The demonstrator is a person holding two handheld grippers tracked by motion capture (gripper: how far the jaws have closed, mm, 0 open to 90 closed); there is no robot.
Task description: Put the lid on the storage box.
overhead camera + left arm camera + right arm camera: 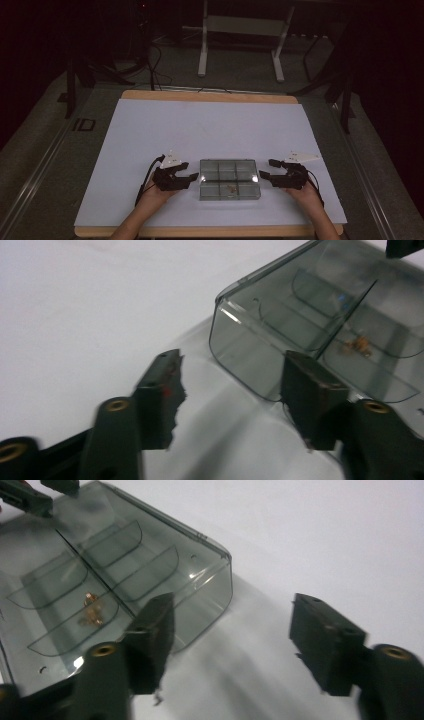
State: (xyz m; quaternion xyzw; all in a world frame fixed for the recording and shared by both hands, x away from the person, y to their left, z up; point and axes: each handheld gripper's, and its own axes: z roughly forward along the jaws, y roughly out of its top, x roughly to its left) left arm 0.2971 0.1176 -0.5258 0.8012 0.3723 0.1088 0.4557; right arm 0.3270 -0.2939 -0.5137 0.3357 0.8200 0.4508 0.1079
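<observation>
High view shows the clear compartment box (229, 179) at 6 o'clock on the white tabletop (210, 125), between left gripper (186, 178) and right gripper (267, 170); both fingers spread open, holding nothing, probably ready to steady it.

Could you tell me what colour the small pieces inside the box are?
Coppery orange pieces, clearest in the right gripper view.

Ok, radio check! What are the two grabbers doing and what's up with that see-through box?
Left gripper open, at box's left end. Right gripper open, at its right end. Clear compartment box flat on white sheet, small brass bits in one compartment. Nothing in the way.
</observation>
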